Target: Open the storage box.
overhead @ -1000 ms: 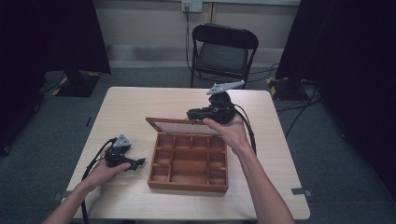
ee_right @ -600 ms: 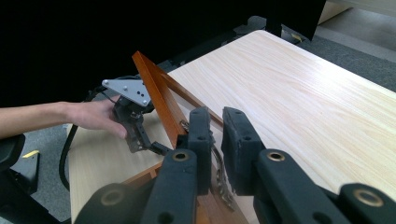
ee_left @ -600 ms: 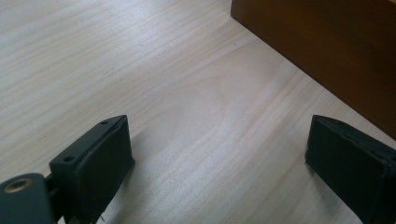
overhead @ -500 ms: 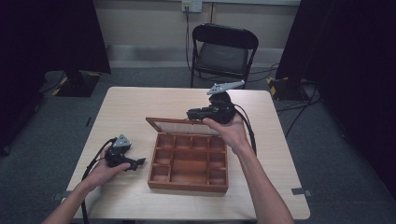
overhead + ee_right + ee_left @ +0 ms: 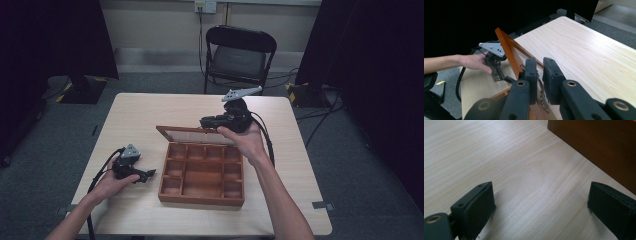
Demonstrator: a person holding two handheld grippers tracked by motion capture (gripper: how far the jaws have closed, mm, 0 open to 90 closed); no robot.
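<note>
From the high view, the wooden compartment box (image 5: pixel 202 172) sits mid-table, its lid (image 5: pixel 192 135) raised at twelve o'clock, the right gripper (image 5: pixel 207 121) over that lid; the left gripper (image 5: pixel 148 174) rests at nine o'clock of the box. In the left gripper view, jaws spread wide, empty, the box wall (image 5: pixel 596 147) at one o'clock. In the right gripper view, jaws nearly closed; I cannot tell if they pinch the lid's edge (image 5: pixel 507 51).

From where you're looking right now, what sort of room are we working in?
Probably a recording studio or lab, not a home: black curtains on both sides, a lone folding chair behind the wooden table, and cables trailing over grey carpet.
</note>
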